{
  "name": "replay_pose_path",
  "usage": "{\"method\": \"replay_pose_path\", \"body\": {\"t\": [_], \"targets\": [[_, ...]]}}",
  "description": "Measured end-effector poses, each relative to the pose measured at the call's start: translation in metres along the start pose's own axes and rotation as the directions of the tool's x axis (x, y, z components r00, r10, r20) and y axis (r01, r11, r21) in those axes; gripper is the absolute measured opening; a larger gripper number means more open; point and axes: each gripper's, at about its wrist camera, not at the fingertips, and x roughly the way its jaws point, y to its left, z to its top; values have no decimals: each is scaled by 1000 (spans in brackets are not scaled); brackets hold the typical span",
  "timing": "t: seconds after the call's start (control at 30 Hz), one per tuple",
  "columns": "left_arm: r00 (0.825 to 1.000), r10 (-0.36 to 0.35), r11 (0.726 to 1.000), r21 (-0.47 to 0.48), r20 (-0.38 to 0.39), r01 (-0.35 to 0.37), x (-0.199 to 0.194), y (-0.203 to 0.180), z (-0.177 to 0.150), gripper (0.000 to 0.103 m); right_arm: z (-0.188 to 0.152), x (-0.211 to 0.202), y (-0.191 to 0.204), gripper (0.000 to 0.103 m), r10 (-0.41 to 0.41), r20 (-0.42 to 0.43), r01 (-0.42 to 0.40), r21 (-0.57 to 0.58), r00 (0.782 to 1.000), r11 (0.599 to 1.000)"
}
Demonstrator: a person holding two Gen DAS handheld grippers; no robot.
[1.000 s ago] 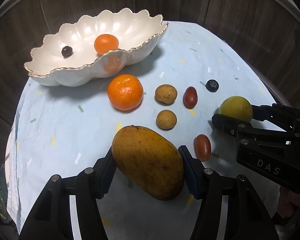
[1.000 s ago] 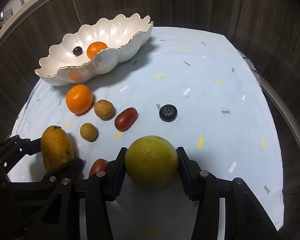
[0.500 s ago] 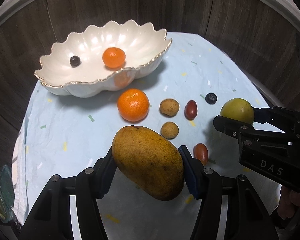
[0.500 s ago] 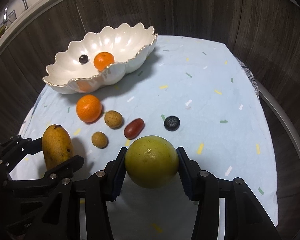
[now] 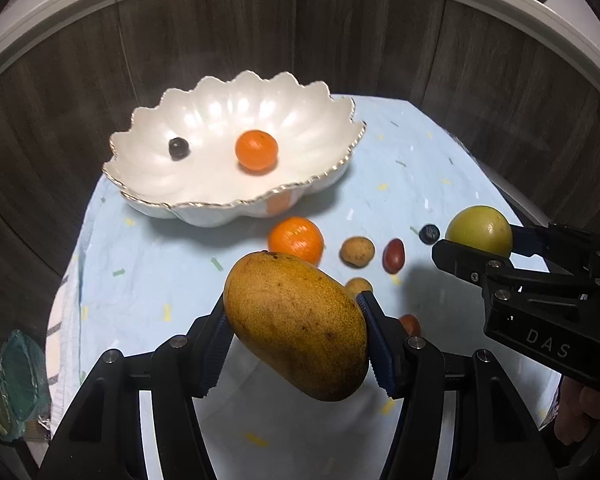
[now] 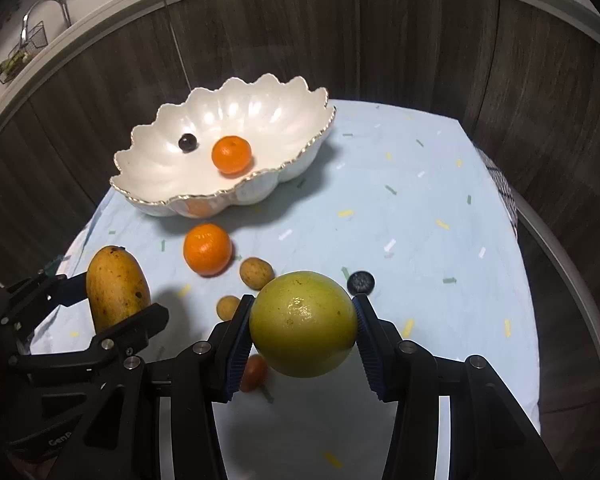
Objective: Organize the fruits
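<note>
My left gripper (image 5: 296,328) is shut on a yellow-brown mango (image 5: 296,324) and holds it above the table; it shows in the right wrist view too (image 6: 116,286). My right gripper (image 6: 302,324) is shut on a round yellow-green fruit (image 6: 303,324), also lifted; it shows at the right of the left wrist view (image 5: 479,230). The white scalloped bowl (image 5: 204,200) at the back holds a small orange (image 5: 257,150) and a dark berry (image 5: 178,148). On the cloth lie a bigger orange (image 5: 296,238), two small brown fruits (image 5: 356,251), two red fruits (image 5: 393,255) and a blueberry (image 5: 429,234).
The round table has a light blue cloth (image 6: 420,208) with confetti marks. Dark wood panels (image 6: 420,40) stand close behind it. A counter with a sink (image 6: 40,32) runs above the panels. A crumpled bluish object (image 5: 12,384) lies off the table's left edge.
Both grippers have risen with their fruits, the mango and the yellow-green fruit, so the table and bowl look farther below. The fruits on the cloth have not moved.
</note>
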Motion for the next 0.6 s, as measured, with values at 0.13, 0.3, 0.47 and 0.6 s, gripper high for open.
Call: {"method": "replay_pose_path", "body": {"t": [0.13, 0.3, 0.47, 0.6], "targets": [[1000, 4, 1000, -15, 15, -4, -5, 6, 4, 59, 7, -3, 5, 49, 1, 12, -1, -8, 1000, 1000], [999, 13, 1000, -28, 34, -12, -10, 14, 9, 59, 14, -7, 11, 49, 5, 24, -4, -19, 1000, 1000], [998, 21, 999, -43, 54, -19, -15, 23, 16, 59, 23, -11, 18, 49, 9, 42, -8, -27, 999, 1000], [997, 28, 998, -53, 66, -25, -17, 30, 22, 59, 31, -14, 23, 49, 15, 55, -14, -31, 998, 999]]}}
